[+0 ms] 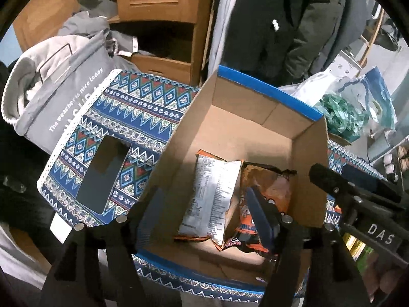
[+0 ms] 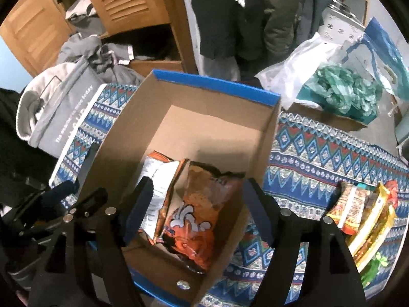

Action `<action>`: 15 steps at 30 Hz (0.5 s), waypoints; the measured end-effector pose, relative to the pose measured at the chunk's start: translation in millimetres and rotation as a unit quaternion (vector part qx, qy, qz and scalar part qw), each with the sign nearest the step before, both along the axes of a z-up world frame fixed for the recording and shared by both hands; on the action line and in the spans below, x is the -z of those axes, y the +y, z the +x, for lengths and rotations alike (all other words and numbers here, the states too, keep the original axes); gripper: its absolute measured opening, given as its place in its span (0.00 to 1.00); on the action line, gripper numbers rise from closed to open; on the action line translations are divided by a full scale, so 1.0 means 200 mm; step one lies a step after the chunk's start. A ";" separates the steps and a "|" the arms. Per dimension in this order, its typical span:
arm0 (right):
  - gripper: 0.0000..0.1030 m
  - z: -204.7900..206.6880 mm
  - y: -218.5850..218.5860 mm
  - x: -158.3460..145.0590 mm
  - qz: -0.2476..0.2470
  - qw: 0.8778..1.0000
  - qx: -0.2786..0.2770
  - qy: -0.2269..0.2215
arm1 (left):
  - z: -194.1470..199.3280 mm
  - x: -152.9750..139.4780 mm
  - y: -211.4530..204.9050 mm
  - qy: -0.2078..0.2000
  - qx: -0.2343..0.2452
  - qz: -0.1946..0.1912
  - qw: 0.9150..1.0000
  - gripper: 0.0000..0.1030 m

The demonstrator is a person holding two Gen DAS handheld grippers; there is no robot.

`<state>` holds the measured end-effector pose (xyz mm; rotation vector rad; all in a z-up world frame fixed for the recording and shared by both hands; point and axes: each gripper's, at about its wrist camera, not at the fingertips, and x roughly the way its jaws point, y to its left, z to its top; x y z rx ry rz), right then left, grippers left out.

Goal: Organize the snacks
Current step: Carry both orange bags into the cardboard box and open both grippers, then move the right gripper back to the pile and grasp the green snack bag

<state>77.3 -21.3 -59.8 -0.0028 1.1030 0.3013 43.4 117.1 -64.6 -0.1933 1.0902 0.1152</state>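
A cardboard box with blue rims (image 1: 255, 117) (image 2: 194, 128) stands on the patterned cloth. Inside lie two snack bags: one turned white side up (image 1: 212, 199) (image 2: 156, 186) and an orange one (image 1: 255, 220) (image 2: 196, 220) beside it. My left gripper (image 1: 207, 212) is open above the box's near end, holding nothing. My right gripper (image 2: 198, 209) is open over the orange bag and the box's right wall, also holding nothing. Several more snack packets (image 2: 365, 217) lie on the cloth at the right. The right gripper's body shows in the left wrist view (image 1: 358, 194).
A dark phone (image 1: 102, 174) lies on the cloth left of the box. A grey laundry bag (image 1: 58, 97) stands at the far left. Plastic bags (image 2: 340, 87) sit behind the table at the right. A wooden cabinet (image 1: 158, 5) and hanging coats (image 2: 242, 12) are behind.
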 end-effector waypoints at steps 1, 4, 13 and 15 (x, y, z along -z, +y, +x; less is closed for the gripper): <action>0.75 0.00 -0.01 -0.01 -0.002 1.000 0.000 -0.004 | 0.00 0.00 -0.01 -0.001 0.004 0.000 1.000 0.68; 0.79 -0.03 -0.04 -0.04 -0.010 1.000 0.003 -0.016 | -0.01 -0.01 -0.04 -0.001 0.011 -0.003 1.000 0.69; 0.79 -0.09 -0.16 -0.09 -0.020 0.999 0.009 -0.030 | -0.03 -0.04 -0.17 -0.007 0.039 -0.003 0.999 0.69; 0.79 -0.10 -0.20 -0.09 -0.021 0.999 0.011 -0.032 | -0.03 -0.05 -0.21 -0.009 0.048 -0.003 0.999 0.69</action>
